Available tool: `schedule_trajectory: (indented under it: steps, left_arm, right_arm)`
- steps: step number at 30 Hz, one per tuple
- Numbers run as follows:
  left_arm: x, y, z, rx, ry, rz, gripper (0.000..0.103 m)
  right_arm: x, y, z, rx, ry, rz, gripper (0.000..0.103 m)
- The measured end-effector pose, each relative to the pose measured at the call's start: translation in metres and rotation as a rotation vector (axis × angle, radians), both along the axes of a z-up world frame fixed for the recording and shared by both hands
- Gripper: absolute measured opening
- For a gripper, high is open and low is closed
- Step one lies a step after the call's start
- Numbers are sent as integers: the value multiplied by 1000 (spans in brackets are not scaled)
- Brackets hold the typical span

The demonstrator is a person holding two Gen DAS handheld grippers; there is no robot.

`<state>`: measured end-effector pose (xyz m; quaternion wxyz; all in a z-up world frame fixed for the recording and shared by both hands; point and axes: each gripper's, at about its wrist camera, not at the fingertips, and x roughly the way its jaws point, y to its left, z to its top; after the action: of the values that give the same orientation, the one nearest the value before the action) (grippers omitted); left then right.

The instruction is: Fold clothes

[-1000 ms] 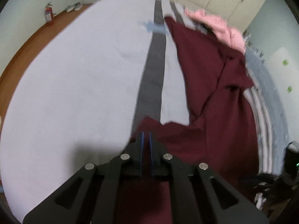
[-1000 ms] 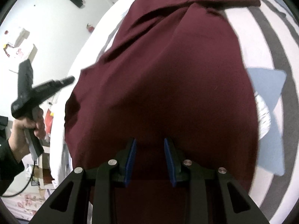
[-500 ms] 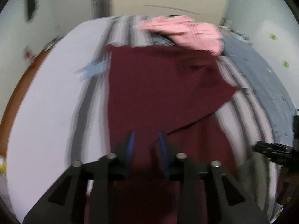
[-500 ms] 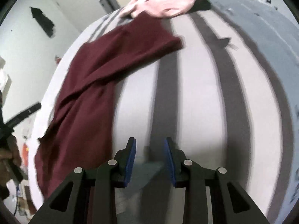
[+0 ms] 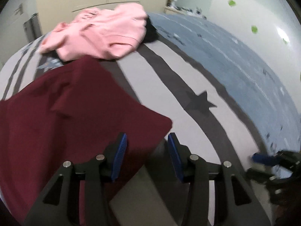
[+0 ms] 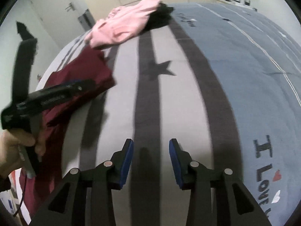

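- My left gripper [image 5: 146,150] has its two blue pads spread apart. The jaws have just been opening. Nothing is pinched between them.
- The dark red garment [image 5: 71,116] lies flat on the bed, on the left side of my left view. One corner of it sits just under the left gripper, but the pads do not press on it.
- My right gripper [image 6: 151,156] is spread too, and its jaws have just been opening. Only the striped bed cover [image 6: 122,98] shows between the pads.
- In my right view I see a hand [image 6: 17,148] holding the left gripper above the red cloth.
- A pink garment [image 5: 101,35] lies in a loose heap at the far end of the bed. It touches the far edge of the red one.
- Something black [image 6: 160,18] peeks out beside the pink heap. I cannot tell what it is.
- A blue blanket [image 5: 235,64] with words on it covers the right side of the bed.
- A dark star [image 6: 158,69] is printed on one stripe.
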<state>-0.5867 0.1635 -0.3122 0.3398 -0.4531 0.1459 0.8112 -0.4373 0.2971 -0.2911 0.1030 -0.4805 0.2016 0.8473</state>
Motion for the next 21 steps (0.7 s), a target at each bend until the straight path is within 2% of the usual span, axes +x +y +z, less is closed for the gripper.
schedule_trajectory:
  steps: [3,6,7,8,9,10,15,18,21]
  left_arm:
    - [5,16,-16,-80,27,-49,47]
    - [4,23,-23,-91,75,-75,47]
    - [1,24,-23,-87,80,-77,40]
    - [-5,23,-21,-74,75,-66,29]
    - [-11,22,-17,-58,66,-52,7]
    - [-17,20,-13,-42,58,-37,4]
    - [-50,-25,47,169,78,42,4]
    - [-76,-64,80,239,90,83,4]
    - [-115,-121,109,269,98,159,3]
  right_arm:
    - [8,9,-5,-9,-1,-37,36]
    - [13,13,-9,-15,-13,-56,36]
    - [14,14,-10,-17,-16,-61,36]
    - [15,13,-10,-18,-14,-64,36]
    - [15,12,-9,-19,-14,-65,36]
    - [15,11,-9,-18,-14,-62,36]
    - [1,-1,-11,-25,-19,-46,36]
    - [-17,-11,-9,-49,-10,-29,36]
    - [-47,-30,-2,-54,17,8,36]
